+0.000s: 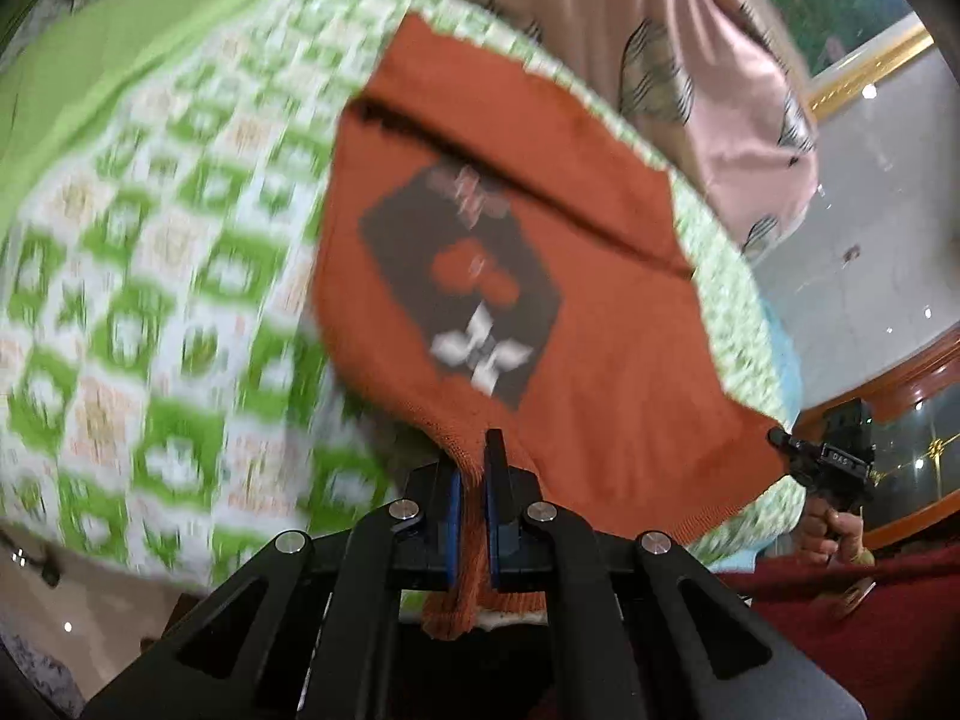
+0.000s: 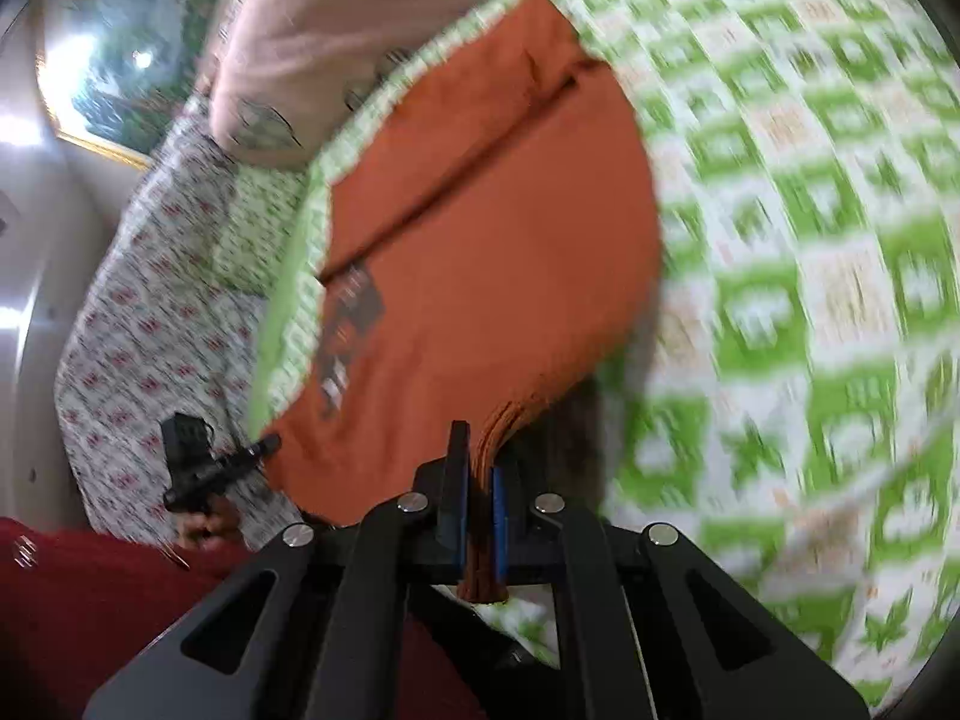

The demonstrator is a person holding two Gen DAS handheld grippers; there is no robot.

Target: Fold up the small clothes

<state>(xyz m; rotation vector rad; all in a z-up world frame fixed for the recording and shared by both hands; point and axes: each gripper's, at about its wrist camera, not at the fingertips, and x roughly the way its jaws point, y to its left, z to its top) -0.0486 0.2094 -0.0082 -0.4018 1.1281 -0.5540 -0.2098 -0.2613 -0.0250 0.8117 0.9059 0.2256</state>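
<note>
An orange knitted garment (image 1: 600, 312) with a dark patch bearing a white flower lies spread on a green-and-white patterned bedspread (image 1: 150, 276). My left gripper (image 1: 473, 468) is shut on its near hem, cloth bunched between the blue pads. In the right wrist view the same garment (image 2: 480, 264) stretches ahead, and my right gripper (image 2: 480, 468) is shut on another part of its near edge. Each view shows the other gripper at the garment's far corner: the right one (image 1: 780, 438) and the left one (image 2: 264, 447). Both views are blurred.
A pink printed cloth (image 1: 690, 60) lies beyond the garment. A white floral-print sheet (image 2: 138, 324) hangs at the bed's side. A dark red cloth (image 2: 90, 600) is near me. A gold-framed picture (image 2: 114, 78) and shiny floor lie past the bed.
</note>
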